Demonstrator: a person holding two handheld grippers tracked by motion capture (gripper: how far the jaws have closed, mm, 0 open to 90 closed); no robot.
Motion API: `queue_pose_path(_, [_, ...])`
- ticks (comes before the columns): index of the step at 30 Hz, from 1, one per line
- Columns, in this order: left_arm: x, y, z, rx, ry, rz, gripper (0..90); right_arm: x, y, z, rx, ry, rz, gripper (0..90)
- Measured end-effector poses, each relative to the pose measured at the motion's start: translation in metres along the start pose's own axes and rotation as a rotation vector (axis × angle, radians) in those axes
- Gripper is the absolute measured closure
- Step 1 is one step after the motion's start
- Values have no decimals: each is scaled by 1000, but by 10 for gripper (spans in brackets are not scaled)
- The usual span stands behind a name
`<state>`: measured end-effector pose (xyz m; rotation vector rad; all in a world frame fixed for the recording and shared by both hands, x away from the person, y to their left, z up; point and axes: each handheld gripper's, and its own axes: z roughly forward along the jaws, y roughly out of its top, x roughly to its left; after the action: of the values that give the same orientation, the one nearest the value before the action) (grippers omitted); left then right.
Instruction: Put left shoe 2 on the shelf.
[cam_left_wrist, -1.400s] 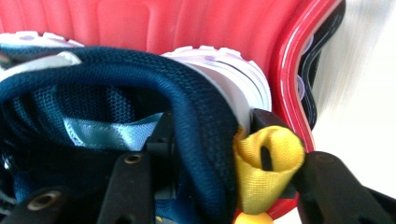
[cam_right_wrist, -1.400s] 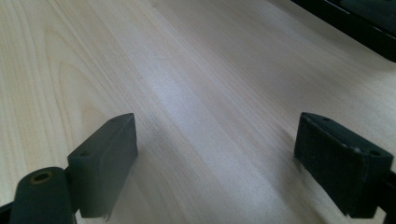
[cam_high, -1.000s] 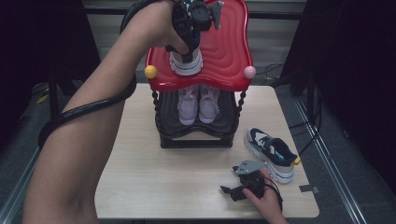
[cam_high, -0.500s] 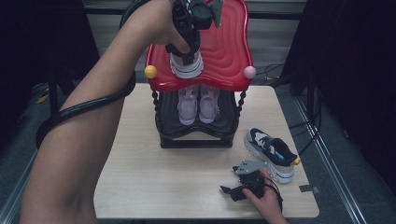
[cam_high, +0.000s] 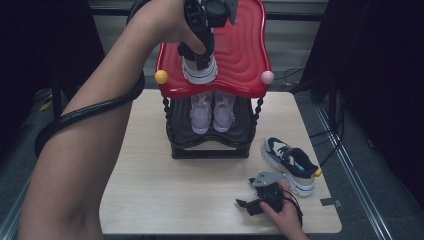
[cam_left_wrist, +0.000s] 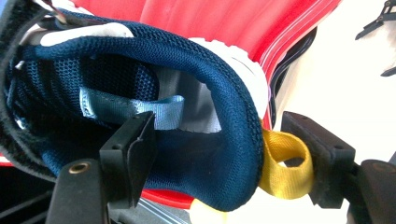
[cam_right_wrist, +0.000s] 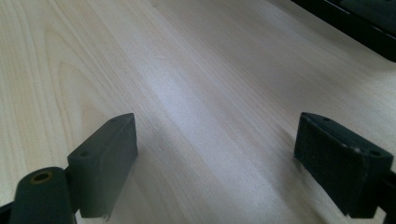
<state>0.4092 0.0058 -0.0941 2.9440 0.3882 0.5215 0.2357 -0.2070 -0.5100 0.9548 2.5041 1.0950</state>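
**Sneaker on the red shelf top, jaws parting around its heel**

High view showed the left gripper (cam_high: 200, 56) raised over the red top (cam_high: 245, 55) of the shoe rack (cam_high: 210, 145), pointing down at the heel end of a navy-and-white sneaker (cam_high: 200, 71) that sat on that wavy red surface, near its front edge and left of centre. The left gripper view looked straight at the shoe's heel collar (cam_left_wrist: 224, 116): one black jaw stood inside the opening, beside the light blue inner loop (cam_left_wrist: 126, 108), and the other stood outside the heel, just beside the yellow pull tab (cam_left_wrist: 285, 163). The jaws had just been opening, with the padded collar between them; the pads no longer pressed on it, and a gap showed on each side.

On the rack's lower shelf a pair of pale lilac shoes (cam_high: 212, 110) stood side by side, toes toward the person. The matching sneaker (cam_high: 290, 162) lay on the wooden table (cam_high: 150, 190) to the right of the rack, well apart from the one on top.

The right gripper (cam_high: 255, 202) rested low on the table near the front edge, just beside that second sneaker. The right gripper view showed its two jaws spread wide over bare wood, nothing between them.
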Motion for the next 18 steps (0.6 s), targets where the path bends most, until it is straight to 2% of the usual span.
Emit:
queue_pose_path(7, [-1,0,-5,12,-20,-4,241,0,0,0,0,0,0,128])
queue_pose_path(12, [-2,-3,-8,14,-39,-27,229,0,0,0,0,-1,0,128])
queue_pose_path(13, [-2,-3,-9,19,-39,-19,229,0,0,0,0,-1,0,128])
queue_pose_path(14, [-3,-4,-9,15,-45,-31,230,0,0,0,0,-1,0,128])
queue_pose_path(18, [-4,-7,-11,17,-56,-35,227,0,0,0,0,-1,0,128])
